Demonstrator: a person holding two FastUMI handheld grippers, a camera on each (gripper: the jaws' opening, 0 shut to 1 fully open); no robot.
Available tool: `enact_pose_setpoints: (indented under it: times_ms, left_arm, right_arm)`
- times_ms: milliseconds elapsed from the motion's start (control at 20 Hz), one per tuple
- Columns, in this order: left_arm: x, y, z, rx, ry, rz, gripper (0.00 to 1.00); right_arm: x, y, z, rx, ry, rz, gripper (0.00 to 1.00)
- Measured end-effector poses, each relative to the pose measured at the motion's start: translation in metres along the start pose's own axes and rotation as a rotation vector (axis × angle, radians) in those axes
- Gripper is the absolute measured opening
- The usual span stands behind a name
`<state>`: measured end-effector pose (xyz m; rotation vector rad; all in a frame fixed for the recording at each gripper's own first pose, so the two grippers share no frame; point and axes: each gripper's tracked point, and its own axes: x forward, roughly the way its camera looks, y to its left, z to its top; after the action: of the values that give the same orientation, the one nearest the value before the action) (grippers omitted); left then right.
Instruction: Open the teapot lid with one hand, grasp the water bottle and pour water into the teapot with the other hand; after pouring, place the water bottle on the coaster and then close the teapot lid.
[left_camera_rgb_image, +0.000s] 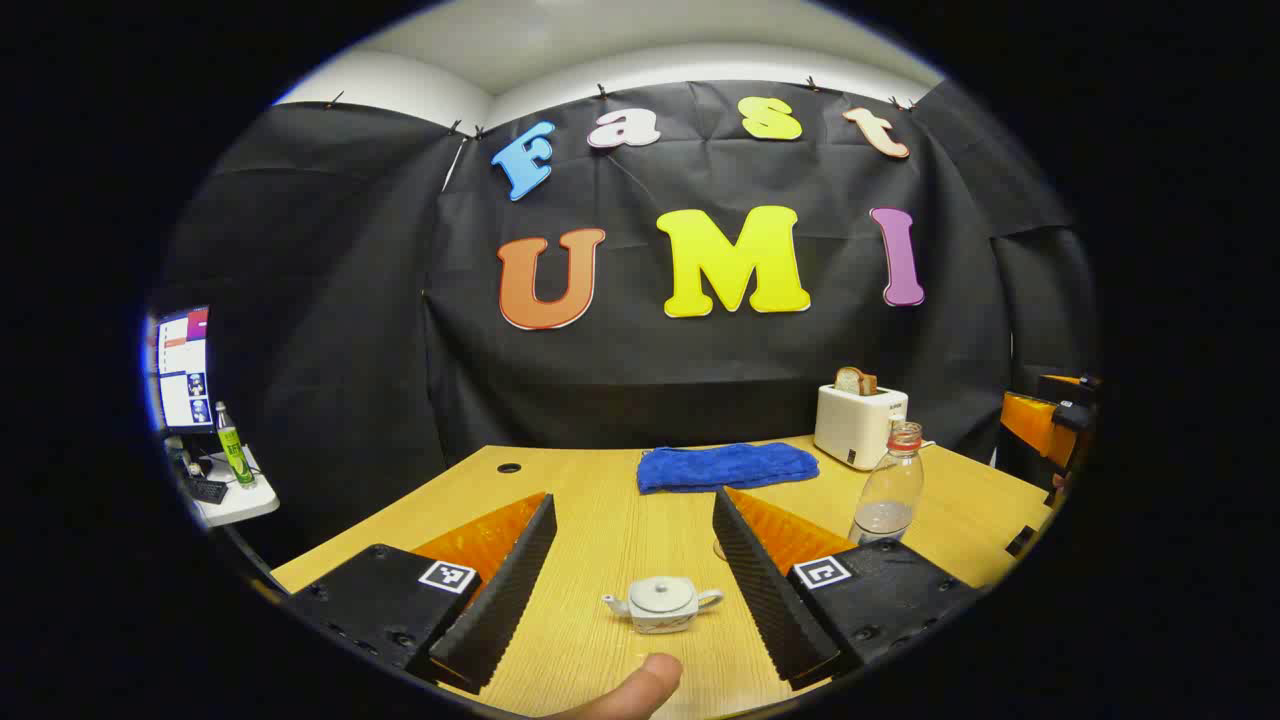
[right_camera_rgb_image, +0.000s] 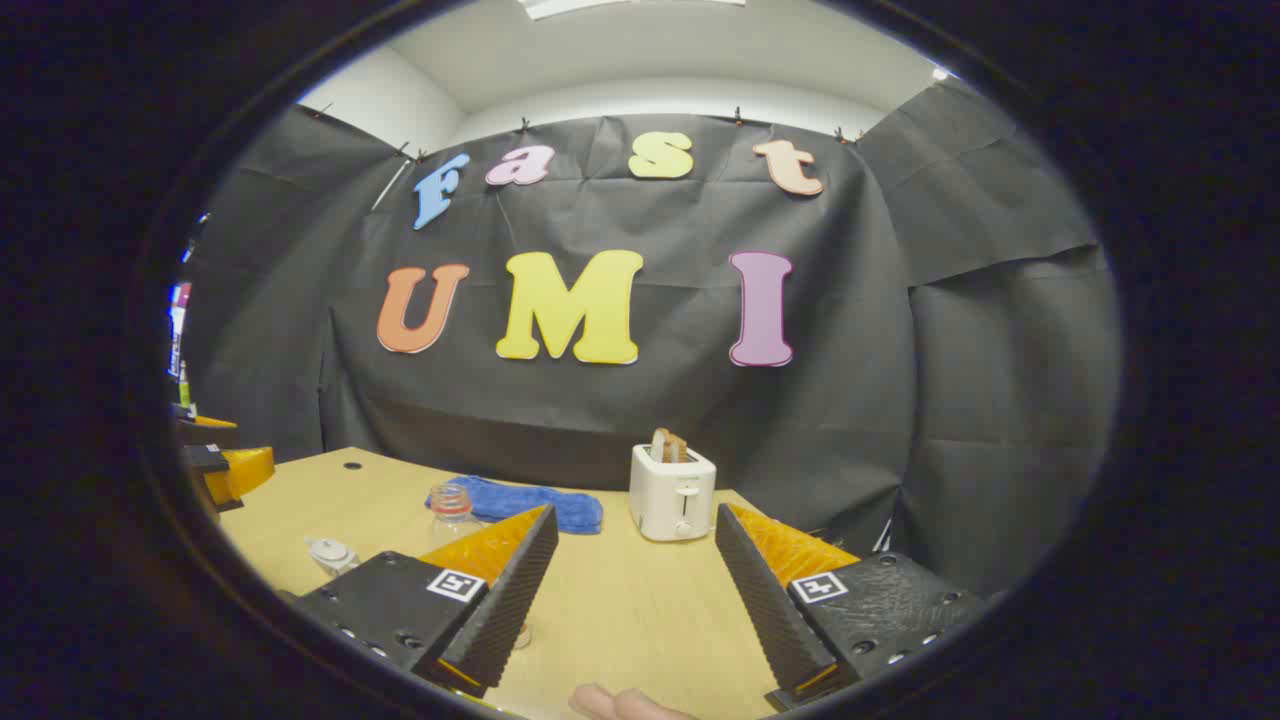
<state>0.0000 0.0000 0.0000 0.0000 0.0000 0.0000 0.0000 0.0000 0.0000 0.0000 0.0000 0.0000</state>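
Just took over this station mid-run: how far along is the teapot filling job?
Nothing looks done yet. The teapot sits on the wooden table with its lid on, framed between the open left gripper fingers but untouched. The water bottle stands upright beside the toaster, ungrasped; the right gripper is open and empty. Lifting the lid, pouring, placing the bottle and closing all remain.
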Motion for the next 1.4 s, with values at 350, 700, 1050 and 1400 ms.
enact_pose_setpoints:
  times_ms: [350,700,1050,1400]
  left_arm:
    - [0.002,0.001,-0.001,0.049,-0.014,0.026,0.99]
    - [0.006,0.003,-0.007,0.027,0.002,0.024,0.99]
    - [0.037,-0.008,-0.039,-0.027,0.021,-0.021,0.99]
    - [0.068,-0.012,-0.094,0.003,0.108,-0.019,0.94]
  right_arm:
    - [0.004,0.003,-0.008,-0.032,0.026,0.010,0.95]
    - [0.007,0.012,-0.014,-0.073,0.036,0.023,0.95]
    - [0.012,0.015,-0.023,-0.064,0.062,0.028,0.97]
    - [0.012,0.025,-0.026,-0.078,0.058,0.056,0.97]
